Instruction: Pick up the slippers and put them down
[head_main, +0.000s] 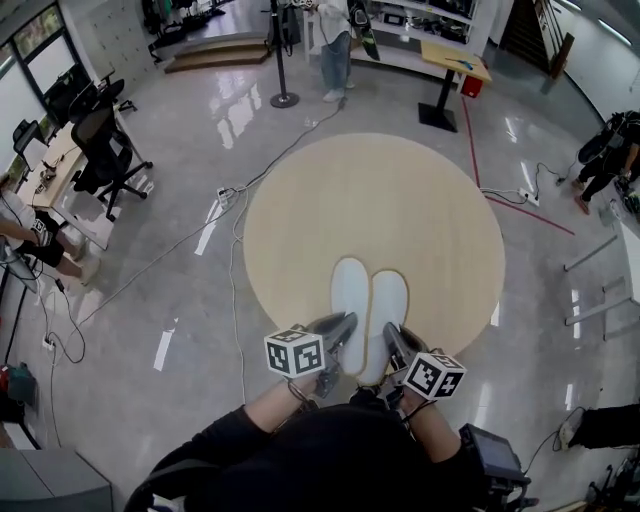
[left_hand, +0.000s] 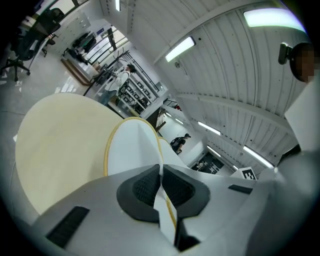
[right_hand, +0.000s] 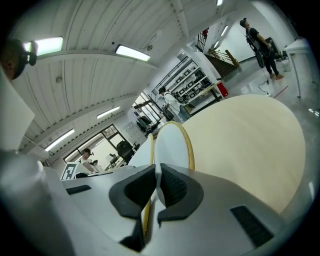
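Note:
Two white slippers with thin yellow edges hang side by side over a round beige mat (head_main: 300, 210). The left slipper (head_main: 349, 290) is pinched at its heel end by my left gripper (head_main: 338, 336). My right gripper (head_main: 393, 347) is shut on the heel end of the right slipper (head_main: 389, 300). In the left gripper view the dark pads of the left gripper (left_hand: 161, 187) clamp the thin edge of the left slipper (left_hand: 131, 147). In the right gripper view the right gripper (right_hand: 156, 186) grips the right slipper (right_hand: 172, 145) the same way. Both slippers point away from me.
Cables (head_main: 215, 200) trail over the glossy grey floor left of the mat. Office chairs (head_main: 100, 150) and desks stand at the far left. A pole stand (head_main: 283, 97), a standing person (head_main: 336, 50) and a small table (head_main: 452, 62) lie beyond the mat. Another person (head_main: 608, 155) crouches at the right.

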